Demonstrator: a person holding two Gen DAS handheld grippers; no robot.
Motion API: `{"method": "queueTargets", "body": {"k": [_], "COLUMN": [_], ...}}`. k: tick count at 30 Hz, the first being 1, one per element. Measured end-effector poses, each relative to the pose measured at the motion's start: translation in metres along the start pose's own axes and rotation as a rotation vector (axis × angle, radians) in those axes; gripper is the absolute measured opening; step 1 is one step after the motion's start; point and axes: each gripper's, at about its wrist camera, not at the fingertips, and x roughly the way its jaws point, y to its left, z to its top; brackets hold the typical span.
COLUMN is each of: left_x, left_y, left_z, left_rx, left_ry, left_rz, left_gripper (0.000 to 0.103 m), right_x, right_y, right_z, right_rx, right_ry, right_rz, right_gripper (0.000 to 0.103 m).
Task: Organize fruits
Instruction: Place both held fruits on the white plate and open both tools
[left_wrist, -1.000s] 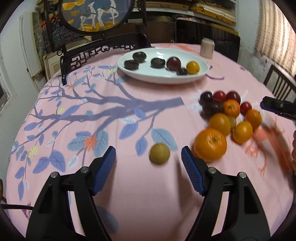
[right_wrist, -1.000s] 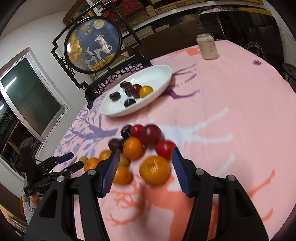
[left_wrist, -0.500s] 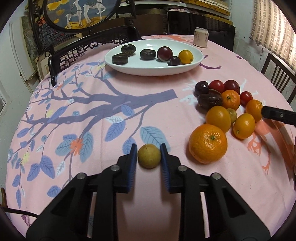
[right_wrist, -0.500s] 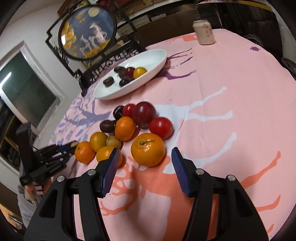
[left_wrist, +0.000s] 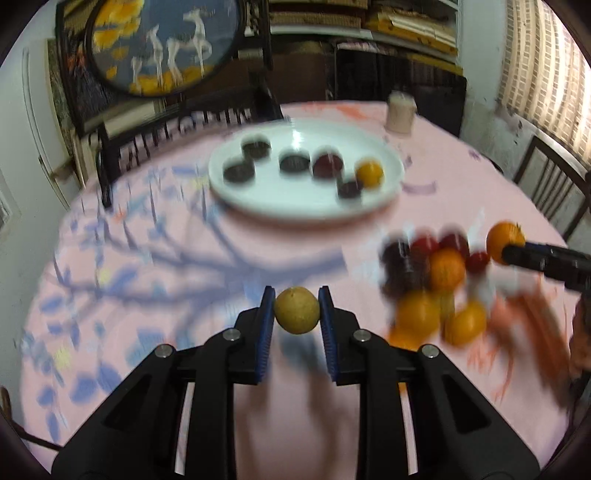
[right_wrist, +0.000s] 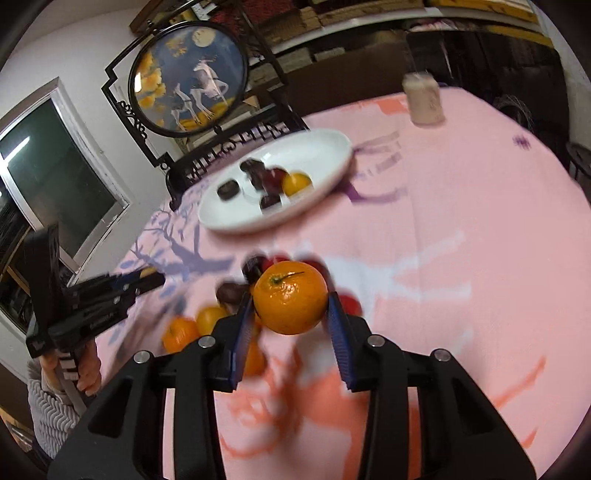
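Between the blue pads of the left gripper sits a small yellow-brown fruit, pinched from both sides and carried above the pink tablecloth, its shadow falling on the cloth just below. The right gripper is likewise clamped on a large orange, stem side up, held clear of the cloth; from the left wrist view the same orange shows at the tip of the black tongs on the right edge. Just beyond and beneath the orange lies the loose pile of fruit, oranges nearest, dark plums and red ones behind them, all blurred by motion. Farther back, near the middle of the table, the white plate holds several dark fruits, a red one and one yellow-orange fruit at its right side. Past the plate a pale cup stands near the far edge.
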Motion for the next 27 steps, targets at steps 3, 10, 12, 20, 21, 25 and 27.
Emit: {"method": "queueTargets", "body": {"k": [3,10,12,20,21,25,27], "left_x": [0.014,0.075,0.085,0.081,0.078,0.063,0.054], "left_y": [0.001,0.007,0.01,0.016,0.013,0.002,-0.005], "left_z": [0.039,0.082,0.078,0.065,0.062,0.049,0.04], "left_rx": [-0.028,-0.107,-0.119,-0.102,-0.091,-0.031,-0.004], "left_ry": [-0.014,0.023,0.023,0.019,0.02,-0.008,-0.017], "left_rz": [-0.01,0.022,0.027,0.04,0.045,0.073,0.064], "left_gripper": [0.024,0.028,0.058,0.067,0.068,0.075,0.075], "right_x": [0.02,0.091,0.104,0.082,0.079,0.059,0.049], "right_y": [0.008,0.002,-0.001,-0.011,-0.011,-0.012,-0.011], "right_z": [0.04,0.101,0.105,0.096,0.094,0.079,0.066], "right_rx": [-0.005,0.061,0.05,0.056,0.063,0.082,0.066], "right_ry": [-0.006,0.0,0.004,-0.022,-0.019,-0.036,-0.035], "right_rz": [-0.004,0.011,0.004,0.017,0.018,0.039,0.036], "right_gripper": [0.04,0.041,0.046,0.057,0.057,0.061,0.061]}}
